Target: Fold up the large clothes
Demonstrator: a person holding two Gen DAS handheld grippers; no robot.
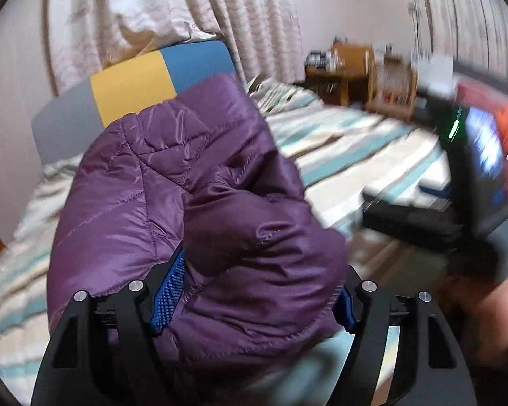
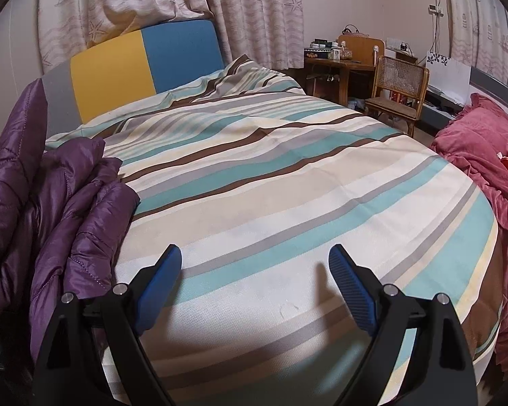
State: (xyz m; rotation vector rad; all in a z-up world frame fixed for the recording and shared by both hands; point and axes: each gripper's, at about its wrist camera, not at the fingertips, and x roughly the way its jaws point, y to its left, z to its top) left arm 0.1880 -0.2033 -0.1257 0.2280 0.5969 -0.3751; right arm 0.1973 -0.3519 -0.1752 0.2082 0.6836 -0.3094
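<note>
A purple quilted puffer jacket (image 1: 172, 182) lies bunched on the striped bed and fills the middle of the left wrist view. My left gripper (image 1: 260, 265) is open, with a puffy fold of the jacket bulging between its blue pads (image 1: 167, 291); the fabric hides most of the right pad. In the right wrist view the same jacket (image 2: 67, 209) is heaped at the left edge of the bed. My right gripper (image 2: 254, 250) stands open over bare striped sheet, with nothing between its fingers. It also shows as a blurred black shape (image 1: 423, 216) at the right of the left wrist view.
The bed cover (image 2: 288, 176) has teal, brown and cream stripes. A yellow and blue headboard (image 2: 142, 64) stands at the back under curtains. A dark pink blanket (image 2: 481, 155) lies at the bed's right side. A wooden desk (image 2: 335, 64) and cane chair (image 2: 396, 88) stand beyond.
</note>
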